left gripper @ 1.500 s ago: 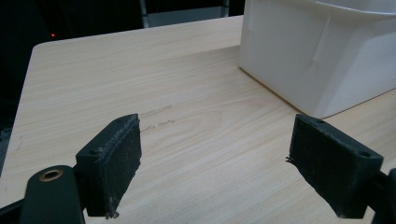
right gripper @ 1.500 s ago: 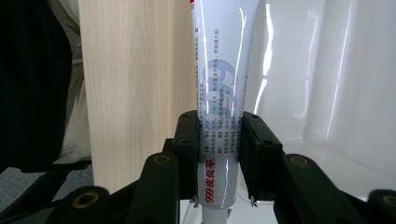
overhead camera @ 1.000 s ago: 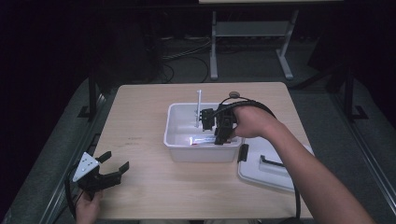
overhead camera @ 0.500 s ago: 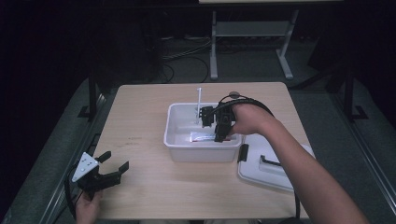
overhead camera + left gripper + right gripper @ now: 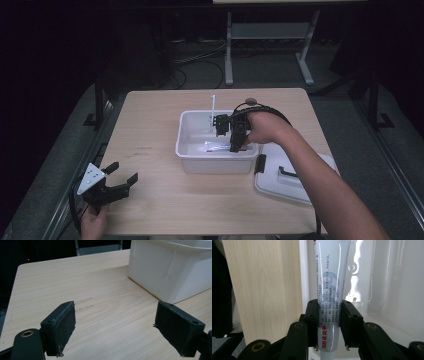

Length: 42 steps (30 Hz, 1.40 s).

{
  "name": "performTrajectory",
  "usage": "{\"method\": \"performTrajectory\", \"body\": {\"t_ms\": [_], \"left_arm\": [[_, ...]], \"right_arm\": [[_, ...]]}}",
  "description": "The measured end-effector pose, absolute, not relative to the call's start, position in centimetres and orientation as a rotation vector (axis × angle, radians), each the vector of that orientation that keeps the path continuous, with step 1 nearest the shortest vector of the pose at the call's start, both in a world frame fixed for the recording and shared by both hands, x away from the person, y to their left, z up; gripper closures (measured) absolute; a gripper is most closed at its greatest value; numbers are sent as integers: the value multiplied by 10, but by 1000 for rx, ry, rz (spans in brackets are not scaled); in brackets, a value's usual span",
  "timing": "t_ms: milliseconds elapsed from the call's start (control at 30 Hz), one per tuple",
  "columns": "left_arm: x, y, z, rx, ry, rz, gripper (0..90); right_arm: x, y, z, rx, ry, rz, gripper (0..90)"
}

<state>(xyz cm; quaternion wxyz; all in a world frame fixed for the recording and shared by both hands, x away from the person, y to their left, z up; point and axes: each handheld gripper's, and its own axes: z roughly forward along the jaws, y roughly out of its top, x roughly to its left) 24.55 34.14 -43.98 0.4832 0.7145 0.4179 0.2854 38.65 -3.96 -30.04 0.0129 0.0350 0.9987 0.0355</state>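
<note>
At the near left corner of the table (image 5: pixel 165 150) my left gripper (image 5: pixel 116 181) sits low over the wood, jaws spread wide with nothing between them. Through the left gripper view I see only bare tabletop between the two pads (image 5: pixel 60 328), with the bin's outer wall to the right of them.

Further right, at the middle of the table, stands one white bin (image 5: pixel 192 147), open at the top. My right gripper (image 5: pixel 226 136) reaches down into it from the right side, and its jaws are clamped on one white tube (image 5: pixel 329 312). In the right gripper view the tube runs straight away from me between the pads, pinched near its lower part, with red and blue print on it and the bin's glossy white wall behind. From above, the tube (image 5: pixel 216 146) lies low inside the bin, toward its near side. One thin white stick (image 5: pixel 213 106) rises upright at the bin's far rim; what it is I cannot tell.

Right of the bin, just beside its near right corner, one white lid (image 5: pixel 287 175) with a dark handle lies flat on the table, partly under my right forearm.
</note>
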Motion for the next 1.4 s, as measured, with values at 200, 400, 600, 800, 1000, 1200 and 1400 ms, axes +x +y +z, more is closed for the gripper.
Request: {"method": "performTrajectory", "body": {"t_ms": [200,400,600,800,1000,1200,1400], "left_arm": [[245,342,-440,1739,1020,695,163],[245,342,-440,1739,1019,697,163],[245,342,-440,1737,1020,696,163],[245,341,-440,1738,1020,695,163],[245,341,-440,1743,1019,697,163],[245,342,-440,1743,1018,697,163],[245,342,-440,1742,1020,696,163]], "right_arm": [[389,-41,-305,117,3118,110,692],[391,-40,-309,122,3121,107,692],[394,-40,-315,125,3130,104,692],[396,-41,-322,132,3137,102,692],[399,-41,-329,141,3145,94,692],[402,-40,-337,147,3157,87,692],[404,-38,-343,152,3171,78,692]]}}
